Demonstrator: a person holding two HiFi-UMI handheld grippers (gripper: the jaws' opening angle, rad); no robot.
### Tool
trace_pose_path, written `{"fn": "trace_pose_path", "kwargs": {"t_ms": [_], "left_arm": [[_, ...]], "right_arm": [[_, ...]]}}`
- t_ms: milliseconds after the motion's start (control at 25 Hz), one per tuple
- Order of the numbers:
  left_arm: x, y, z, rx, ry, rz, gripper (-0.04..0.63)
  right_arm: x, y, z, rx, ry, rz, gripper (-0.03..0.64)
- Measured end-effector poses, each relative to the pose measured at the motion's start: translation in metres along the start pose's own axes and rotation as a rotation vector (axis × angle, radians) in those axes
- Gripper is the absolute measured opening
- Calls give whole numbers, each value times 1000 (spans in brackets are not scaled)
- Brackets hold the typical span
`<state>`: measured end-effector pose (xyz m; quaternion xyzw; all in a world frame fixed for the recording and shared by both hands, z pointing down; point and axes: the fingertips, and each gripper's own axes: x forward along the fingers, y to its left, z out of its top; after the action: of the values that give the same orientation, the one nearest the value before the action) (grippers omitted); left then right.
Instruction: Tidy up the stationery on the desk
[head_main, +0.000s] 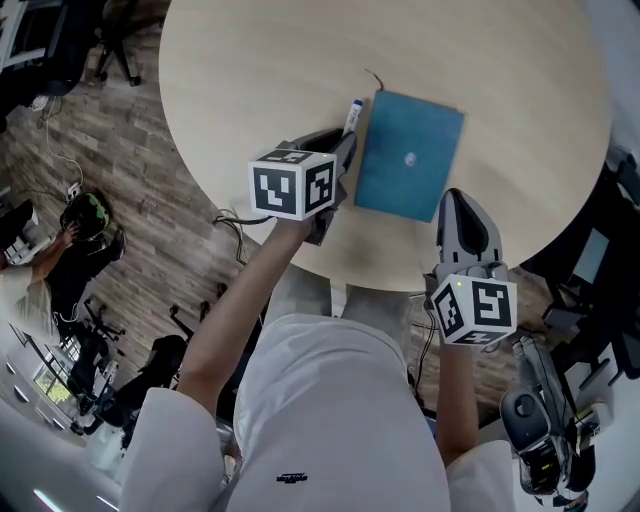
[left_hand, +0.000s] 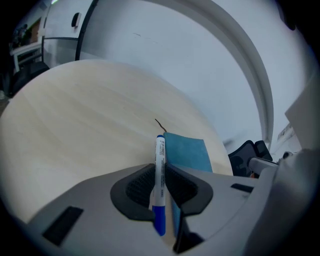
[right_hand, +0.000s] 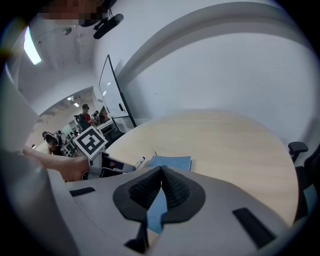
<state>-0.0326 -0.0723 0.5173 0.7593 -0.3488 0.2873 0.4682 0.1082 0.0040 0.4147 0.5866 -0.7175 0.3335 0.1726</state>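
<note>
Left gripper (left_hand: 160, 167) clamped on 1 marker (left_hand: 159, 150) — long axis along jaws, just left of blue notebook (head_main: 410, 155) at frame centre. Right gripper (right_hand: 161, 170) closed, empty — below notebook's lower-right corner, nearer it.

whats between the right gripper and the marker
The blue notebook lies flat on the table between them, as the head view shows; the marker is clamped in the left gripper.

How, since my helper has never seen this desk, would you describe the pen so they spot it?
On the round pale wooden table lies a blue notebook. Beside its left edge the left gripper grips the pen: a slim white marker with blue ends, the only pen there.
</note>
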Motion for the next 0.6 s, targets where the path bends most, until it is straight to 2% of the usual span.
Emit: {"fn": "trace_pose_path", "kwargs": {"t_ms": [200,440,600], "left_arm": [[9,-4,-15,-81,-2,17,77],[17,-13,-18,-112,-19,5,77],[17,-17,-17,-129,-37,-16,115]], "right_arm": [[-5,-8,-3,1,4,11,32],[-6,-22,-8,14,12,7,32],[-6,-25,-9,23,10,9,32]]}}
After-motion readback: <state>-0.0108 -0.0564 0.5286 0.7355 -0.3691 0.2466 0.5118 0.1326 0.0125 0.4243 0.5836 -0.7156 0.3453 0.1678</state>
